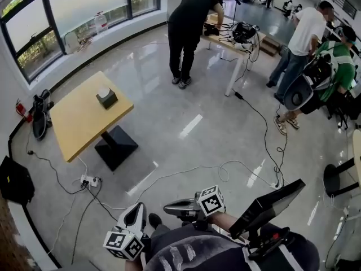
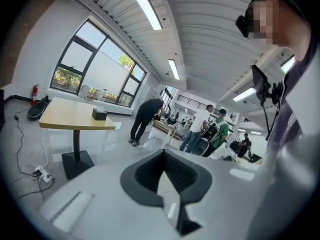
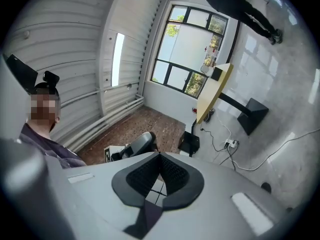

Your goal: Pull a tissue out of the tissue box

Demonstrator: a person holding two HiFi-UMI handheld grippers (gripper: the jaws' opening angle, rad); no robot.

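The left tongs (image 2: 163,154) are held low, close to the person's body, and their jaws are pressed together with nothing between them. Well ahead of them and to their left, the tissue box (image 2: 99,114) is seen standing on the yellow table (image 2: 60,120). A white tissue (image 1: 104,91) seems to stand out of its top, but it is small in every view. On the floor between these tongs and the table a power strip (image 1: 90,180) is lying. Just beside the left tongs, the right tongs (image 3: 160,156) are turned sideways toward them, also pressed together and empty. Far ahead of them, a person in black (image 1: 189,30) is bent over another table.
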